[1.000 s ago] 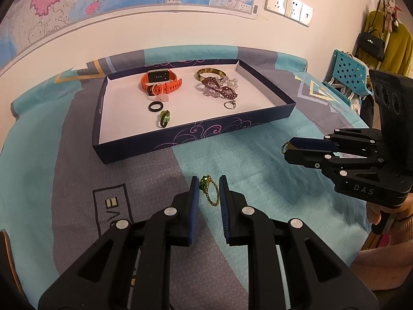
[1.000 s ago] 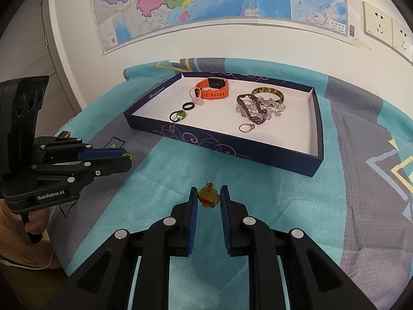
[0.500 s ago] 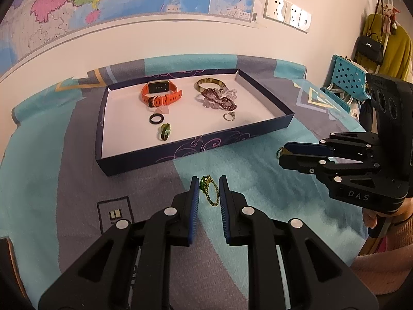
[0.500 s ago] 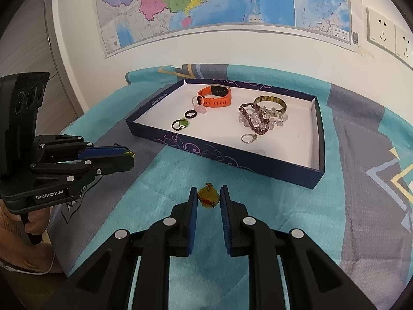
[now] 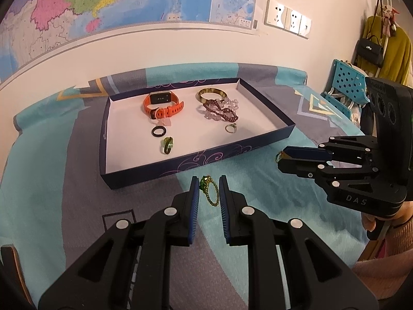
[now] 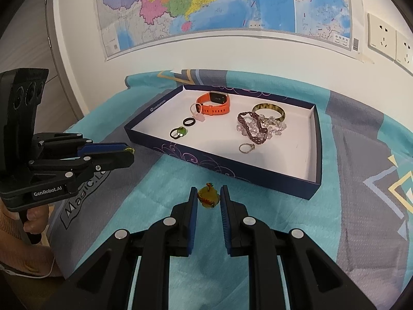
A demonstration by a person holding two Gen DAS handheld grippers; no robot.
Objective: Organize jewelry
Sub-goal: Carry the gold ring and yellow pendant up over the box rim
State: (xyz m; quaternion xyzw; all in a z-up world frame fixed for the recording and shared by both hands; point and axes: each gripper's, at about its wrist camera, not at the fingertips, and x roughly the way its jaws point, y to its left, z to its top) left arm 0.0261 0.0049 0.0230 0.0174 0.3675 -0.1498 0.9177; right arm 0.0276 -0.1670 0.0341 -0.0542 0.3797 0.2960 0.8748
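Note:
A dark blue tray (image 5: 263, 139) (image 6: 232, 168) with a white floor holds an orange watch (image 5: 162, 104) (image 6: 214, 103), a black ring (image 5: 158, 131), a green ring (image 5: 167, 145), a silver ring (image 5: 230, 128), a gold bangle (image 5: 212, 95) and beaded bracelets (image 5: 219, 109). My left gripper (image 5: 209, 190) is shut on a green-stone gold chain (image 5: 209, 190), held above the cloth in front of the tray. My right gripper (image 6: 208, 197) is shut on an amber pendant (image 6: 207, 196), also lifted. Each gripper shows in the other's view, the left (image 6: 126, 155) and the right (image 5: 281, 159).
A teal and grey patterned cloth (image 5: 64, 155) covers the table. A wall with a map (image 5: 116, 0) and sockets (image 5: 287, 18) stands behind the tray. A blue chair (image 5: 343, 87) and hanging bags (image 5: 371, 49) are at the far right.
Both grippers have risen and drawn back slightly with their pieces; the tray looks farther away and lower in both views.

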